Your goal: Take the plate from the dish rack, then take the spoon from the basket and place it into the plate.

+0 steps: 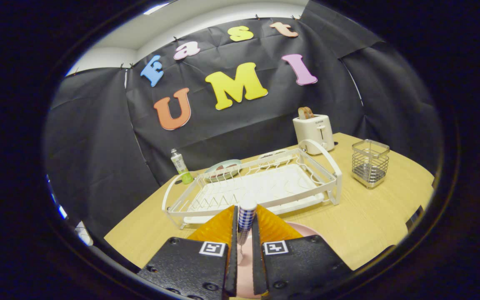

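Gripper view: tongs (245,227) clamp the checked spoon (246,216) handle upright between both fingers, above the pink plate (302,228) on the table (373,216). Dish rack (256,187) lies at 12 o'clock, wire basket (370,163) at 2 o'clock.

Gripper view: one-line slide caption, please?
Claw shut on checkered-handled spoon above pink plate, white dish rack just beyond.
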Tool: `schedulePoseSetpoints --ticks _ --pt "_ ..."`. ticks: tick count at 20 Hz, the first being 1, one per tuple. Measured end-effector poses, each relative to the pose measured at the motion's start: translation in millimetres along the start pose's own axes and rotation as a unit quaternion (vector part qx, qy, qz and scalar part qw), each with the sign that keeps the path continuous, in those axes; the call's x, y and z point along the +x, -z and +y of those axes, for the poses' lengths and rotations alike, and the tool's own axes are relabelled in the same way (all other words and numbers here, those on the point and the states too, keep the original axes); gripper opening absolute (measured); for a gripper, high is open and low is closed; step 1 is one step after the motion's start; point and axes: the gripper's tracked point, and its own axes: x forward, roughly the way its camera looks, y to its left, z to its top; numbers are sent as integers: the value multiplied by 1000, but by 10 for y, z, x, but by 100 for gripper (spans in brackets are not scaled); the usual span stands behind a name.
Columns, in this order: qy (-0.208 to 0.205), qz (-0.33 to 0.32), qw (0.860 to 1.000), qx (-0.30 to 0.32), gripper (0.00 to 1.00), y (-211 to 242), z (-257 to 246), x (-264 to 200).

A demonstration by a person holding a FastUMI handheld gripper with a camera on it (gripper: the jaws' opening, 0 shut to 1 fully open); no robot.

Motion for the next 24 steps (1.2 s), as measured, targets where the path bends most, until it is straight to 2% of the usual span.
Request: schedulePoseSetpoints --ticks 1,3,4,7,11,14,20,24 --pt "1 -7 1000 -2 22 -46 -38 -24" --pt "15 -24 1000 -12 34 -148 -155 -91" --pt "20 -33 999 -16 45 -194 -195 -115" --pt "29 -53 998 -23 57 -335 -315 -201" --pt "35 -75 996 -36 85 -526 -415 -295" --pt "46 -94 993 -55 99 -703 -495 -410" --pt "80 -151 979 -113 100 -1103 -695 -821" --pt "88 -179 970 -135 100 -1260 -765 -1138"
